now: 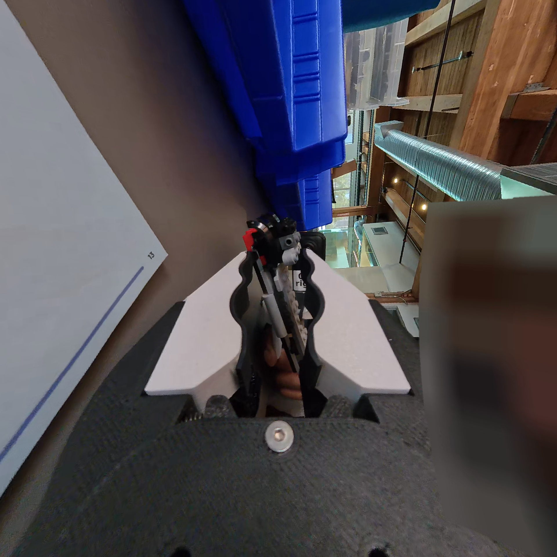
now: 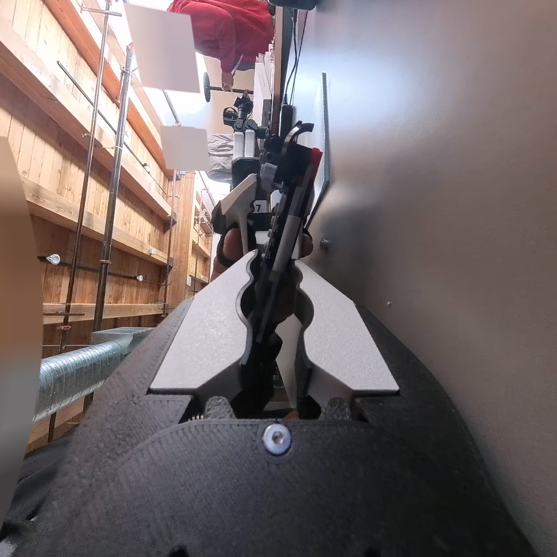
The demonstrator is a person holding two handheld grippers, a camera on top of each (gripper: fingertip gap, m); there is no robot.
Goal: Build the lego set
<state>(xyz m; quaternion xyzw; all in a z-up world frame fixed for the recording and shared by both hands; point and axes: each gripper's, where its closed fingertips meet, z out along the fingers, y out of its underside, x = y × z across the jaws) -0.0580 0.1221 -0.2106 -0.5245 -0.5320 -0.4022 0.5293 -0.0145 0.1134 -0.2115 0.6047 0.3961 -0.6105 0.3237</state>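
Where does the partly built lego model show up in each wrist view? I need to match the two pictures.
Left wrist view: the lego model stands centre frame, between the left tool fingers, red piece at its upper left.
Right wrist view: the lego model runs up the centre between the right tool fingers, red piece at upper right.
Shared landmark: the model's red piece.

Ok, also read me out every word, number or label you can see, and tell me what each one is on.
I won't repeat writing; these bear it.
Instruction page: small number printed at its corner.
Right gripper: white label, partly hidden behind the lego model.
Left gripper: small white tag with one character.
Nothing else legible.
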